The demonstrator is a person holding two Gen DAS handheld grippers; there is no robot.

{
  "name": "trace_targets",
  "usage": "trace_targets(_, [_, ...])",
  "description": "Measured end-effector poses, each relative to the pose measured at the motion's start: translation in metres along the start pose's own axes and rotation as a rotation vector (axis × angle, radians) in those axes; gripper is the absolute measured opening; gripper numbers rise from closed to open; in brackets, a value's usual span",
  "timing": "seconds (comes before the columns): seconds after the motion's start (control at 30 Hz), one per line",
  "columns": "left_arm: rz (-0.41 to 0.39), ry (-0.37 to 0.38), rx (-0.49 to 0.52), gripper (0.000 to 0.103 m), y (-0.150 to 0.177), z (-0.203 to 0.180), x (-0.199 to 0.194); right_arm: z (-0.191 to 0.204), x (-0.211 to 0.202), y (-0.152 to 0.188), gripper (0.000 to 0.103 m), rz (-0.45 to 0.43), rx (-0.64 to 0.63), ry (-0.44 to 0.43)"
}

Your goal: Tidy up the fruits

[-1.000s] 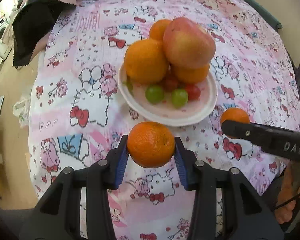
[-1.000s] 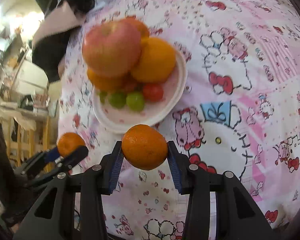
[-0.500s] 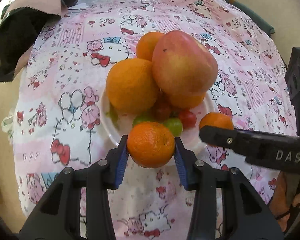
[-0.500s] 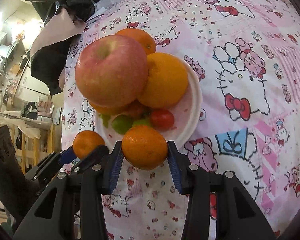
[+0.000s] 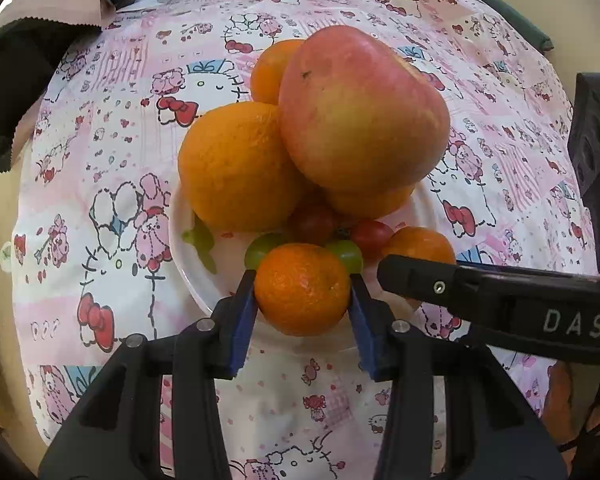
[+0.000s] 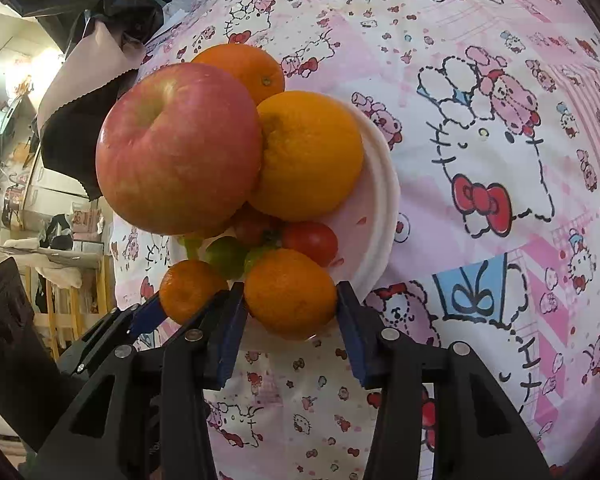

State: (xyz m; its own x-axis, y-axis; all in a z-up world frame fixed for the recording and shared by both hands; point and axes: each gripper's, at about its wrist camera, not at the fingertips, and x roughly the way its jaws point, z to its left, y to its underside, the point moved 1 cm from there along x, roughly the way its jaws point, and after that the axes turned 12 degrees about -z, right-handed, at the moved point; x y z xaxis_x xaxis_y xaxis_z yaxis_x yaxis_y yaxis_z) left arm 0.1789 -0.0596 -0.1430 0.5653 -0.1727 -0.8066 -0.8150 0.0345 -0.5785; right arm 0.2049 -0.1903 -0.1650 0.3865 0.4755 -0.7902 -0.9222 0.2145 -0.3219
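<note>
Over the near rim of the white round plate [image 5: 192, 276], piled with fruit, the left gripper [image 5: 302, 292] and right gripper [image 6: 290, 294] each clamp a small orange mandarin [image 5: 302, 290] [image 6: 290, 292] across its middle; light, soft-skinned, easily bruised, likely to roll.

The apple [image 5: 360, 112] and oranges [image 5: 236, 168] hide much of the plate [image 5: 188, 256] and parts of the grapes [image 5: 260, 250] beneath. In the left view the right gripper [image 5: 416, 268] covers the lower half of its mandarin [image 5: 418, 242]. The worktop's near edge is cut off.
</note>
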Motion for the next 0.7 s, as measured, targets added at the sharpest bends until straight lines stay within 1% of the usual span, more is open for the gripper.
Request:
trace_targets(0.07, [0.004, -0.007, 0.014, 0.042, 0.001, -0.002, -0.001, 0.001, 0.001, 0.001, 0.048, 0.006, 0.002, -0.003])
trace_targets(0.1, [0.003, -0.003, 0.019, 0.045, 0.001, -0.002, -0.001, 0.002, 0.001, 0.001, 0.048, 0.008, 0.001, -0.004])
trace_targets(0.13, [-0.003, -0.001, 0.023, 0.053, 0.001, -0.003, -0.003, 0.002, 0.001, 0.001, 0.049, 0.009, 0.001, -0.003])
trace_targets(0.17, [-0.014, -0.02, 0.031, 0.061, 0.001, -0.004, -0.005, 0.001, 0.0, 0.0, 0.051, 0.004, 0.004, 0.003])
trace_targets(0.23, [-0.029, -0.036, 0.038, 0.069, 0.0, -0.004, -0.009, 0.001, -0.004, -0.003, 0.052, -0.012, 0.012, 0.0])
trace_targets(0.27, [-0.032, -0.036, 0.037, 0.072, 0.0, -0.003, -0.011, 0.002, -0.007, -0.005, 0.055, -0.022, 0.012, -0.006])
trace_targets(0.3, [-0.033, -0.032, 0.034, 0.073, 0.0, -0.002, -0.013, 0.002, -0.01, -0.005, 0.058, -0.029, 0.009, -0.01])
trace_targets(0.37, [-0.043, -0.039, 0.034, 0.073, 0.0, 0.0, -0.019, 0.004, -0.018, -0.008, 0.069, -0.056, -0.005, -0.013])
trace_targets(0.43, [-0.069, -0.049, 0.03, 0.073, 0.001, 0.003, -0.029, 0.006, -0.027, -0.009, 0.072, -0.089, -0.02, -0.004])
trace_targets(0.5, [-0.087, -0.061, 0.014, 0.073, 0.002, 0.008, -0.038, 0.006, -0.037, -0.01, 0.077, -0.115, -0.017, -0.002])
trace_targets(0.53, [-0.096, -0.064, 0.001, 0.073, 0.003, 0.011, -0.044, 0.006, -0.042, -0.01, 0.082, -0.129, -0.014, -0.002])
trace_targets(0.57, [-0.109, -0.066, -0.016, 0.073, 0.003, 0.015, -0.052, 0.005, -0.049, -0.01, 0.084, -0.153, -0.012, 0.0])
trace_targets(0.63, [-0.132, -0.081, -0.034, 0.073, 0.003, 0.019, -0.064, 0.007, -0.066, -0.008, 0.084, -0.207, -0.03, -0.018])
trace_targets(0.7, [-0.164, -0.089, -0.041, 0.073, 0.002, 0.023, -0.08, 0.013, -0.079, -0.005, 0.085, -0.231, -0.052, -0.03])
